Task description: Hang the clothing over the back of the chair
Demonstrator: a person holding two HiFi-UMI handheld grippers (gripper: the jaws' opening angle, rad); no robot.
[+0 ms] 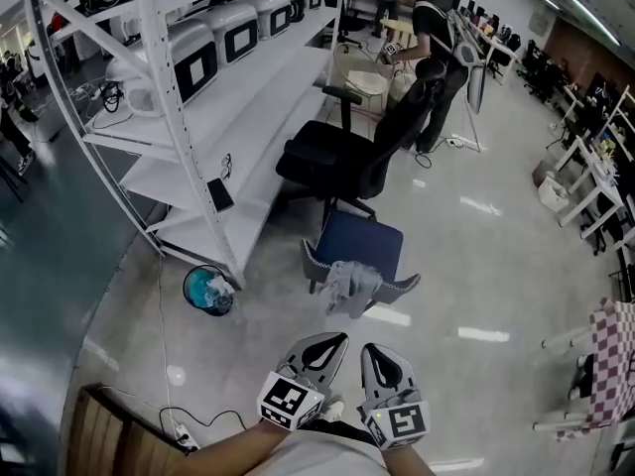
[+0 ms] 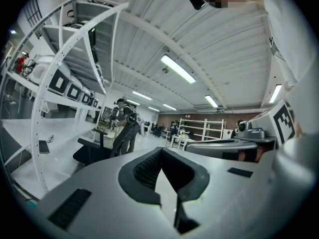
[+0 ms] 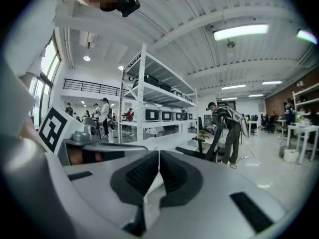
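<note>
- Pale glossy floor (image 1: 476, 266) fills a big workshop. One white shelving rack (image 1: 268, 87) runs off to the left of and beyond the blue chair (image 1: 365, 238).
- Chairs: two. One is the blue chair; the other, a black office chair (image 1: 337, 162), stands just beyond it.
- One person (image 1: 429, 43) stands well beyond the blue chair, past the black one (a few more figures are too small and distant to count).
- Clothing (image 1: 349, 286): one grey garment, bunched at the near edge of the blue chair. Whether it lies on the seat or across the backrest cannot be told from above.
- One round bin (image 1: 206, 291) sits on the floor to the left of the blue chair.
- Grippers: two, side by side on the near side of the blue chair and clear of it. The left gripper (image 1: 325, 343) and the right gripper (image 1: 377, 353) are both clenched on nothing, with pads together in their own views.
- Step in hand, as a judgement: the approach. The garment looks heaped, not spread, and neither tool touches it.
- The next move likely calls for both jaws to part, reach the heap, pinch two separate edges, then lift and lay the cloth evenly over the backrest.
</note>
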